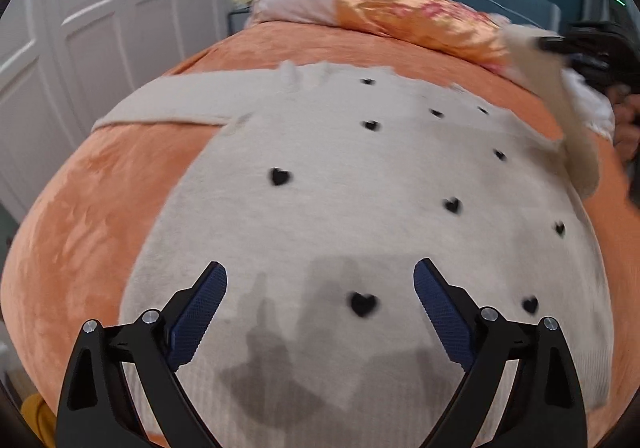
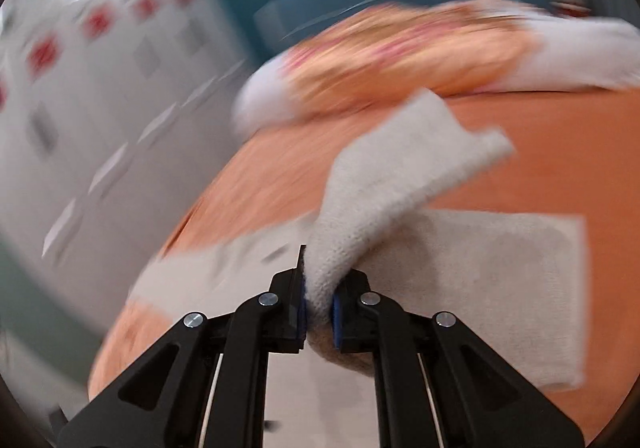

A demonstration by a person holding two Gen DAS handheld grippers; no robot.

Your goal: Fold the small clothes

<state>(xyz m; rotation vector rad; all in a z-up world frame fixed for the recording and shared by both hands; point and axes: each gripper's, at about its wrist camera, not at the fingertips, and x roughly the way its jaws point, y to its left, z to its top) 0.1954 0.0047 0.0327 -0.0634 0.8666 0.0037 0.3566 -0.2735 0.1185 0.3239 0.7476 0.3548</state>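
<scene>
1. The right hand-held gripper [image 2: 319,304] is pinching a sleeve [image 2: 384,183] of the grey sweater [image 1: 340,183], with only a small bunch of knit caught low between the pads. The fabric sits near the pad bases, not across them, so I judge a quick pull could let it slide out and drop the sleeve short of the fold line.

2. The left hand-held gripper [image 1: 320,308] hangs spread wide above the sweater's lower half, touching nothing. The sweater lies flat on the orange bed cover [image 1: 80,207], just ahead of and below these fingers. With nothing pinning the body, the right side's pull may drag the whole sweater sideways instead of folding it.

3. The bed cover is soft plush, so the knit may cling and wrinkle under the fold.

4. The other sleeve [image 1: 168,103] stretches out far to the left of the left hand-held gripper; a careless sweep could bunch it.

5. The pillow [image 1: 400,11] lies beyond the collar, close to the raised sleeve, and could snag it.
</scene>
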